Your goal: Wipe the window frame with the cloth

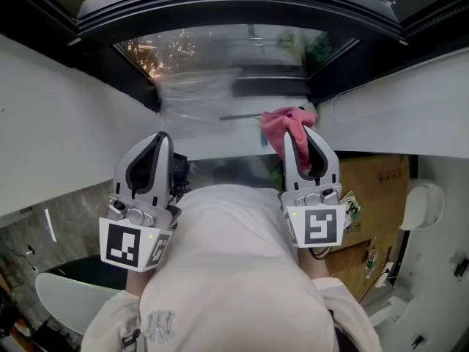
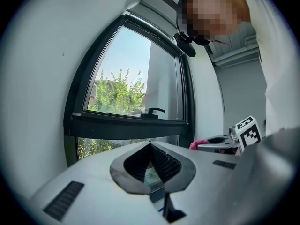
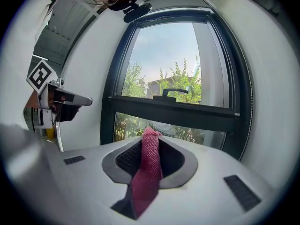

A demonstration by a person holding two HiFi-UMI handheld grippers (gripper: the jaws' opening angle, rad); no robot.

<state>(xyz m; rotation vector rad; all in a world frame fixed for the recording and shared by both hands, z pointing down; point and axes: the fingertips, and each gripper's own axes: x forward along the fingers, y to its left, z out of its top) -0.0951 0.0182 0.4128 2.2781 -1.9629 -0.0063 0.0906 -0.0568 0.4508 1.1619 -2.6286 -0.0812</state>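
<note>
The black window frame [image 1: 220,12] lies ahead, and its dark crossbar [image 2: 126,125] [image 3: 173,110] carries a black handle [image 2: 153,110] [image 3: 174,92]. My right gripper [image 1: 304,129] [image 3: 151,132] is shut on a pink-red cloth [image 1: 283,122] [image 3: 149,168]. The cloth bunches past the fingertips and trails back between the jaws, just short of the lower pane. My left gripper [image 1: 160,135] [image 2: 150,144] is level with the right one and to its left. It is shut with nothing in it. Each gripper shows in the other's view: the right gripper [image 2: 219,144] with the cloth [image 2: 198,143], and the left gripper [image 3: 70,99].
White walls [image 1: 58,123] close in on both sides of the window recess. A cardboard box [image 1: 374,189] and a white fixture [image 1: 421,205] sit low on the right. A white rounded object [image 1: 66,299] lies low on the left. Green trees [image 3: 183,81] show outside.
</note>
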